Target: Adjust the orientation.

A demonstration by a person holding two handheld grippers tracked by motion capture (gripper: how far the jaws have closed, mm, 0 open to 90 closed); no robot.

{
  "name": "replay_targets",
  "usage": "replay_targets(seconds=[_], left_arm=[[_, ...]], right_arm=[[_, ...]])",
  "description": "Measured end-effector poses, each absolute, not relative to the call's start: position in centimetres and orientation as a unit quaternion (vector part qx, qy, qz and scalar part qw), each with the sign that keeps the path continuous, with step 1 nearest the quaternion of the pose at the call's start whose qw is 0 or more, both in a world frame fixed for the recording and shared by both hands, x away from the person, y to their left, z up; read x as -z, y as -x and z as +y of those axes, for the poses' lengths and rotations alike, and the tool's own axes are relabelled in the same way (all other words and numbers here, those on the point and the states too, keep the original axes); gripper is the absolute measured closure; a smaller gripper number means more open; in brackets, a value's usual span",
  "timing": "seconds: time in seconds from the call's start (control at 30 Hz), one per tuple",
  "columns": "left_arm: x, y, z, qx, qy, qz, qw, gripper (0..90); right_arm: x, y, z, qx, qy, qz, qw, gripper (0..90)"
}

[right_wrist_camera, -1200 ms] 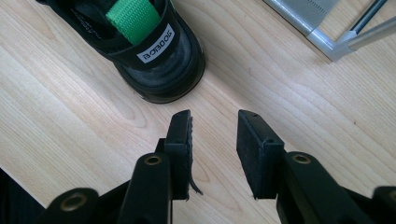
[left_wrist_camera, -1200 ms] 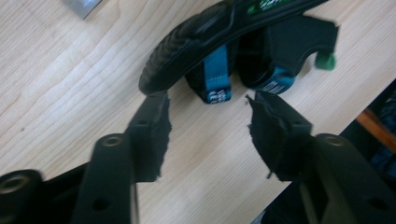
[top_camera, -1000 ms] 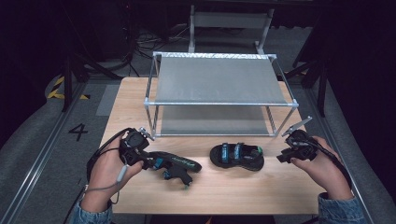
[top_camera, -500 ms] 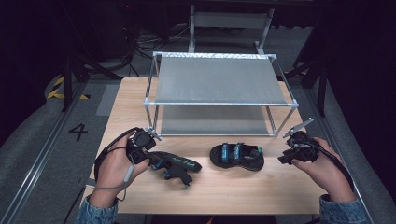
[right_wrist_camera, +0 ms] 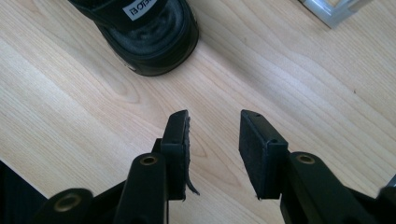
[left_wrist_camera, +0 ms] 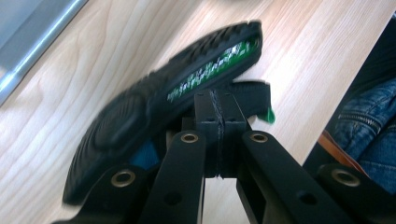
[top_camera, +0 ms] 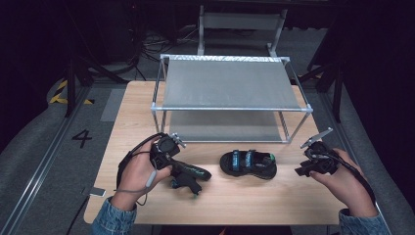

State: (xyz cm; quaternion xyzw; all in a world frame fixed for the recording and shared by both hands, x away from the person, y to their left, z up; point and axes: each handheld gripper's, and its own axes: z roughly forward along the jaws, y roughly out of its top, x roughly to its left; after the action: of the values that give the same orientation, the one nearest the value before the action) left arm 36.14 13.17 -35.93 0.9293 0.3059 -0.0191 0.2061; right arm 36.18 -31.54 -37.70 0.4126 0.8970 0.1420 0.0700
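One black sandal with green trim (top_camera: pixel 191 174), pinched by the left gripper (top_camera: pixel 172 157), is now tipping sole-up lower-centre left; its mate (top_camera: pixel 248 163) lies centre; right gripper (top_camera: pixel 309 168), spread, is idling.

Two sandals (top_camera: pixel 248 164) lie before the rack (top_camera: pixel 230 98), apparently apart.

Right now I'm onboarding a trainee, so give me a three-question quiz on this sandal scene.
1. True or false: the left gripper has its jaws shut on a sandal.
2. The right gripper has its jaws: A) shut on a sandal, B) open over bare table, C) clamped on the rack.
3. Fill in: the other sandal lies on the table in front of the metal ____.

Key: 1 true; 2 B; 3 rack.
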Motion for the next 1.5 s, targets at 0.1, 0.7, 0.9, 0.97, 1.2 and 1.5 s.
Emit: replay_targets(seconds=[0.1, 0.7, 0.9, 0.97, 1.2, 1.5], left_arm=[[36.3, -36.5, 12.6, 0.017, -0.931, 0.303, 0.203, 89.9], [38.2, -38.2, 11.4, 0.011, -0.931, 0.307, 0.197, 89.8], [38.1, -38.2, 11.0, -0.007, -0.934, 0.302, 0.191, 89.8], [38.1, -38.3, 10.9, -0.012, -0.934, 0.3, 0.194, 89.8], [37.8, -39.3, 10.1, -0.04, -0.934, 0.297, 0.193, 89.9], [38.1, -41.2, 9.2, -0.064, -0.929, 0.306, 0.198, 90.0]], right_arm=[[37.7, -36.0, -31.8, -0.142, -0.415, 0.896, 0.07, 63.6], [38.0, -35.5, -32.7, -0.144, -0.428, 0.89, 0.065, 62.5], [37.9, -35.5, -32.9, -0.143, -0.431, 0.888, 0.069, 61.9], [37.9, -35.4, -32.9, -0.143, -0.431, 0.888, 0.069, 61.9], [38.2, -34.8, -33.4, -0.142, -0.439, 0.885, 0.065, 62.0], [38.1, -33.6, -34.5, -0.142, -0.454, 0.877, 0.071, 61.1]])
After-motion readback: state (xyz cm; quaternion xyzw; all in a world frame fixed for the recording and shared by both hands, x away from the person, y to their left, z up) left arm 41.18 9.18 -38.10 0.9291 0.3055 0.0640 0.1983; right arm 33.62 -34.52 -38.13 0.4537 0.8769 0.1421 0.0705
